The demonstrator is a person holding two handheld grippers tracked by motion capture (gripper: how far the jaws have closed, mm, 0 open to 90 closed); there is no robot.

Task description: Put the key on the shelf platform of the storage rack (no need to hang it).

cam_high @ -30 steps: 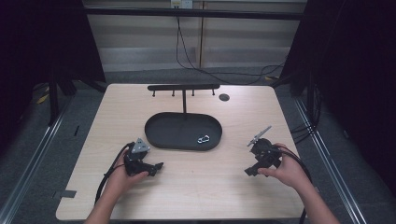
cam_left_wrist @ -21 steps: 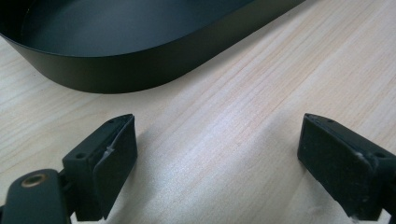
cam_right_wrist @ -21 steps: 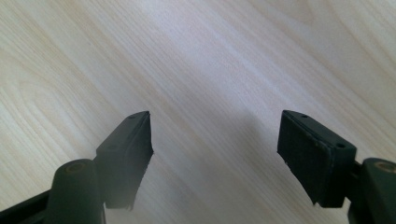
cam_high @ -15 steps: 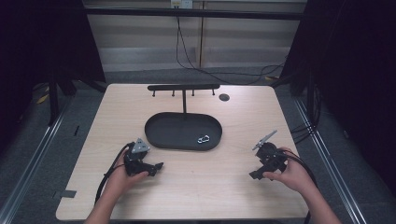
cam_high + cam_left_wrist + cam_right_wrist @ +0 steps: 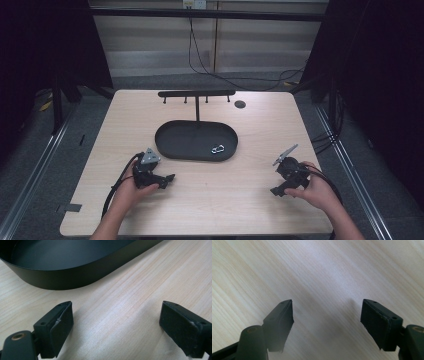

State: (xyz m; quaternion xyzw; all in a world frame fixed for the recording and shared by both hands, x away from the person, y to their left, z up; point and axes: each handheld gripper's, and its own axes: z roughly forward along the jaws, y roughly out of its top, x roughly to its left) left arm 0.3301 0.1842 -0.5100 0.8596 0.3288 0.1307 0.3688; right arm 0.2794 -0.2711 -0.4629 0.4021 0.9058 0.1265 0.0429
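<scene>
With both grippers' jaws spread and empty over the desk (image 5: pixel 215 195), your left gripper (image 5: pixel 116 327) sits near the tray (image 5: pixel 170 145); a careless reach could knock it.

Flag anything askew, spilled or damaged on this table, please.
Nothing stands out. The black oval tray sits flat mid-table with a small metal clip inside, the hook rack stands upright behind it, and the left gripper and right gripper are open over bare wood.
</scene>
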